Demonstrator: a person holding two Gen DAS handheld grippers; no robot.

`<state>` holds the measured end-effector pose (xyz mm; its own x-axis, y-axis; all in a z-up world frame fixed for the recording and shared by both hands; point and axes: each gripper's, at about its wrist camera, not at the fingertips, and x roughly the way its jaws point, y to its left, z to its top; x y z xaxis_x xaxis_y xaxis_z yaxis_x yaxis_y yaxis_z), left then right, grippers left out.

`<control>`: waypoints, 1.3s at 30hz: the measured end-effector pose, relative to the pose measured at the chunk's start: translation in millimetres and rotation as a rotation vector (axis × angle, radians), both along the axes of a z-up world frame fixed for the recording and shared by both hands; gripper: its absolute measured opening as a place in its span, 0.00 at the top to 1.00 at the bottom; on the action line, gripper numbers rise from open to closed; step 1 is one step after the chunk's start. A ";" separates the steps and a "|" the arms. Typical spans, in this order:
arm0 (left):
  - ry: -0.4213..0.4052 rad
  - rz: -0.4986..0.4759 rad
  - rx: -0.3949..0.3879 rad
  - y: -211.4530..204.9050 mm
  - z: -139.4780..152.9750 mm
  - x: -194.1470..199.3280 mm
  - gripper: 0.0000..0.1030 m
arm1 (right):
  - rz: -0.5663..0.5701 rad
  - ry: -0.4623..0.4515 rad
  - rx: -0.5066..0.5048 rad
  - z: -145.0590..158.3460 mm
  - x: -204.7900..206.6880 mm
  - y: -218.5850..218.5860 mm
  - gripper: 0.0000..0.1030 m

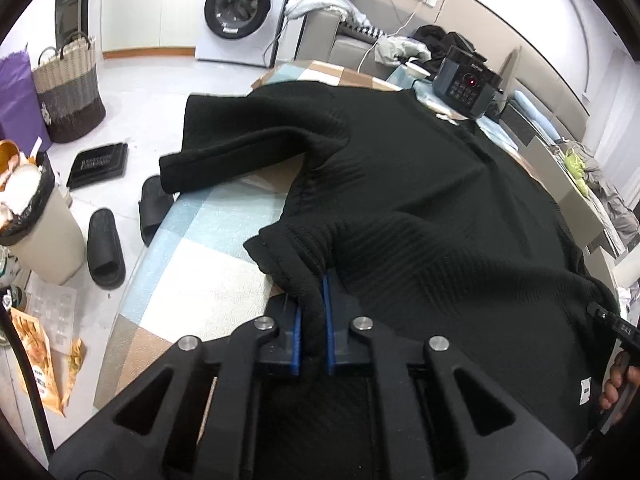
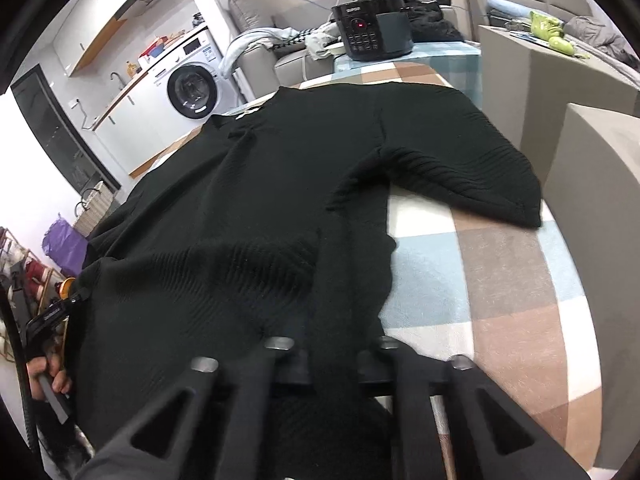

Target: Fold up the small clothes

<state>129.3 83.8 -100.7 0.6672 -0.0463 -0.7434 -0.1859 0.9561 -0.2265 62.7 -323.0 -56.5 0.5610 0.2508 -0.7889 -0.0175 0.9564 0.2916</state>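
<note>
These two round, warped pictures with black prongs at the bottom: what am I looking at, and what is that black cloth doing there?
There is no robot here. A person holds a two-finger gripper in each hand, and each gripper carries a wide-angle camera that looks forward along its fingers, which is why the pictures bulge. One picture comes from the left gripper, the other from the right gripper. A black ribbed sweater lies spread on a table with a checked cloth, a black cooker at the far end. Both grippers are shut on the sweater's near hem, one towards each corner: blue pads pinch the fabric in the left view. At each picture's edge you glimpse the other hand holding its tool.
</note>
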 end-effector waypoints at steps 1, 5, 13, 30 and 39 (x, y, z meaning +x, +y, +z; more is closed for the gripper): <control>-0.007 -0.004 0.010 -3.1 2.7 -4.1 0.95 | 0.002 -0.008 -0.008 1.2 -3.7 -0.2 0.95; -0.025 -0.028 0.008 -14.6 10.6 -24.1 0.96 | -0.015 -0.003 -0.022 3.7 -22.1 -9.7 0.96; -0.021 -0.074 0.013 -41.8 14.6 -68.9 0.96 | -0.082 0.037 0.017 -2.3 -52.0 -42.6 0.95; -0.024 0.017 -0.017 -25.0 42.6 -71.8 0.37 | -0.364 0.011 0.247 32.6 -15.3 -103.5 0.51; -0.025 0.045 -0.036 -15.0 55.9 -34.8 0.24 | -0.536 0.129 0.404 4.3 41.2 -143.6 0.51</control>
